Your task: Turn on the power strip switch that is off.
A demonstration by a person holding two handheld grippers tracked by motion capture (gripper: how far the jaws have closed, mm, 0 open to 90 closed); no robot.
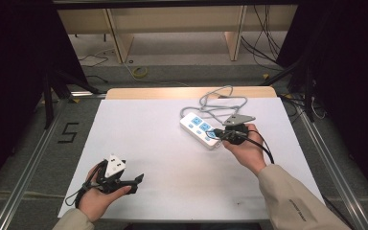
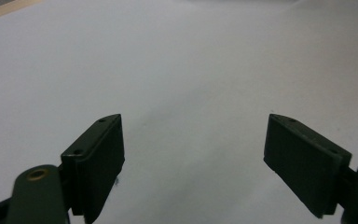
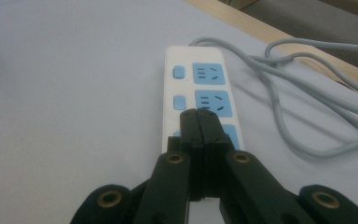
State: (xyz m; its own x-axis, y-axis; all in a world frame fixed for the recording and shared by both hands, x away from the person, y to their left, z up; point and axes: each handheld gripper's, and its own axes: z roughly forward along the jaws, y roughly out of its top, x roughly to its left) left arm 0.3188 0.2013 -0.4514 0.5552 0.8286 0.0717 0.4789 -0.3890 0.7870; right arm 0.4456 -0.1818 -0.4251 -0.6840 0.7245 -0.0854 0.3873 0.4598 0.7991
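Where the white surface spreads across the middle of the high view, a white power strip with blue sockets lies right of centre, angled toward the lower right; its grey cable loops behind it toward the upper edge of the surface. Right claw sits over the near end of the strip, jaws pressed together with nothing seen between them; in the right gripper view their tips lie over the strip's blue sockets, contact not clear. Left claw, lower left of the high view, well apart from the strip, jaws spread wide over bare surface
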